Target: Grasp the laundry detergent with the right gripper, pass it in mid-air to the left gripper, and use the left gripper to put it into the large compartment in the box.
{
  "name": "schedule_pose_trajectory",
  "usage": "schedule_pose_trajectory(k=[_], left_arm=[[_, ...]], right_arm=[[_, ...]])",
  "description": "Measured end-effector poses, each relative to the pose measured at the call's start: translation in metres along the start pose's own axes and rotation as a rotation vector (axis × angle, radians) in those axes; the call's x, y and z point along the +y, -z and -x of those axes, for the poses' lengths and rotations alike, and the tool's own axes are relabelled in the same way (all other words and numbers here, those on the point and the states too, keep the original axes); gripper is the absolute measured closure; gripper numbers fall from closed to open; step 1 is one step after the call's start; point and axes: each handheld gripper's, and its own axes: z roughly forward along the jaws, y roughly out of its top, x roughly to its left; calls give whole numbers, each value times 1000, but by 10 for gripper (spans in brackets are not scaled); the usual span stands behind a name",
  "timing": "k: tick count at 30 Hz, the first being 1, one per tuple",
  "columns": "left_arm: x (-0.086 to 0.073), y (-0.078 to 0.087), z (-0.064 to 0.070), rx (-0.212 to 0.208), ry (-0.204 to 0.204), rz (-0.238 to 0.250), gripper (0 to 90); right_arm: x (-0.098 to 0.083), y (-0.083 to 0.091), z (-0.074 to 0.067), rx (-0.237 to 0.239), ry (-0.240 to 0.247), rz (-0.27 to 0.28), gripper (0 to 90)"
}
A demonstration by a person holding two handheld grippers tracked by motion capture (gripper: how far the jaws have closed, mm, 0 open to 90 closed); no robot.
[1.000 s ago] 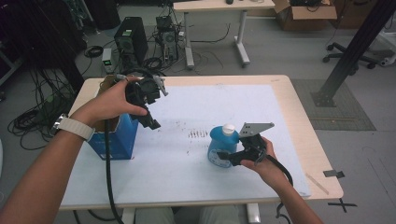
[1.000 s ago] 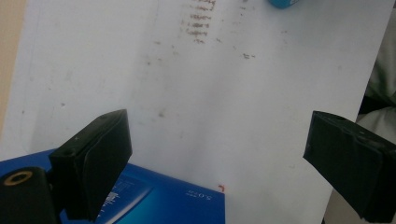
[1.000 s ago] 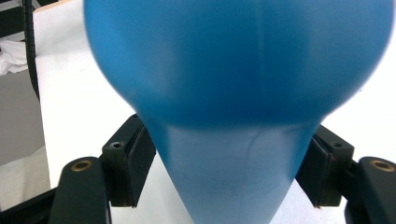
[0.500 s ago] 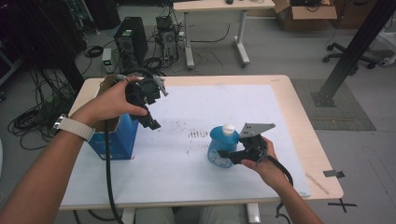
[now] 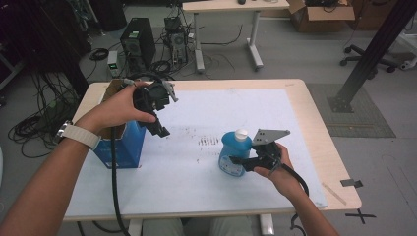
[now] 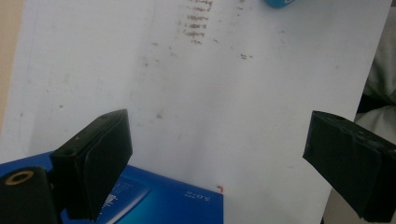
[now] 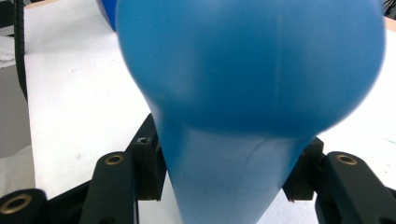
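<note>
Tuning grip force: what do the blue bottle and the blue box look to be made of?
Blue bottle: looks like smooth, semi-gloss moulded plastic; a faint seam line runs down its body in the right gripper view, and it has a white cap. The right tool is clamped on it. Blue box: probably printed cardboard; flat panels, sharp corners, brown open flaps at the top.

Your left gripper (image 5: 158,119) & right gripper (image 5: 248,162): black w/ brass screws, black cables; white wristband (image 5: 78,135) on left arm
</note>
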Motion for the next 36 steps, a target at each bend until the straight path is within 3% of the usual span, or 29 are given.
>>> schedule_pose_trajectory(k=[7, 17, 23, 26, 36], left_arm=[[0, 1, 2, 3, -4, 4, 81], [3, 7, 12, 0, -23, 14, 81], [3, 14, 19, -22, -41, 44, 79], [5, 21, 25, -52, -59, 68, 77], [22, 42, 46, -55, -125, 87, 76]], right_arm=[[9, 6, -3, 21, 37, -4, 447], [40, 28, -9, 81, 97, -18, 447], [55, 40, -8, 103, 126, -41, 447], [63, 46, -6, 113, 128, -42, 447], [88, 61, -10, 163, 185, -60, 447]])
